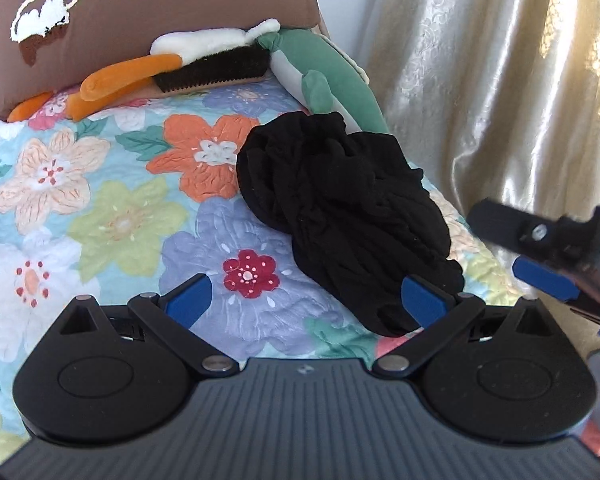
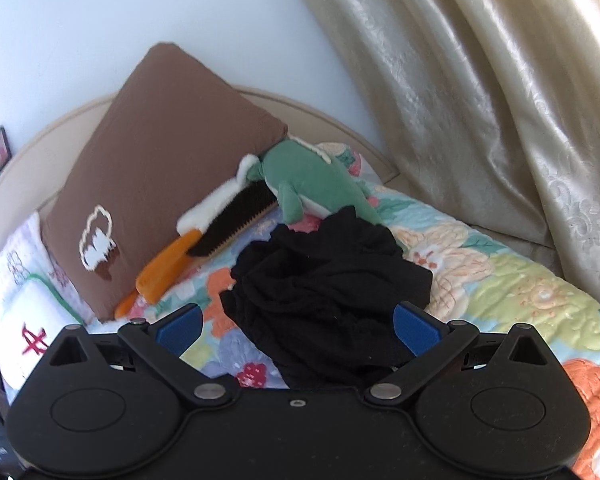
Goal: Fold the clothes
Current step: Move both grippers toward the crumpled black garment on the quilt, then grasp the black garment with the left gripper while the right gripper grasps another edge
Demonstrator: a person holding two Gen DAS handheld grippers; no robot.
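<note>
Here, view by view:
Left wrist, garment: a crumpled black garment (image 1: 340, 216) lies bunched on the floral quilt (image 1: 112, 200), toward the bed's right side near the cream curtain (image 1: 500, 80).
Left wrist, left gripper (image 1: 306, 306): fingers spread wide above the quilt, the right blue pad (image 1: 422, 300) over the garment's near edge, nothing pinched.
Left wrist, right gripper (image 1: 540, 256): enters blurred at the right edge; whether it is spread or closed cannot be told here.
Left wrist, background: brown pillow (image 1: 148, 24), a brush (image 1: 216, 70), a green plush toy (image 1: 328, 80).
Right wrist, garment (image 2: 324, 292): heaped between and beyond the fingers, just below the plush toy (image 2: 312, 184).
Right wrist, right gripper (image 2: 298, 330): fingers spread wide, holding nothing.
Right wrist, background: brown pillow (image 2: 160, 168), curtain (image 2: 480, 100).
</note>
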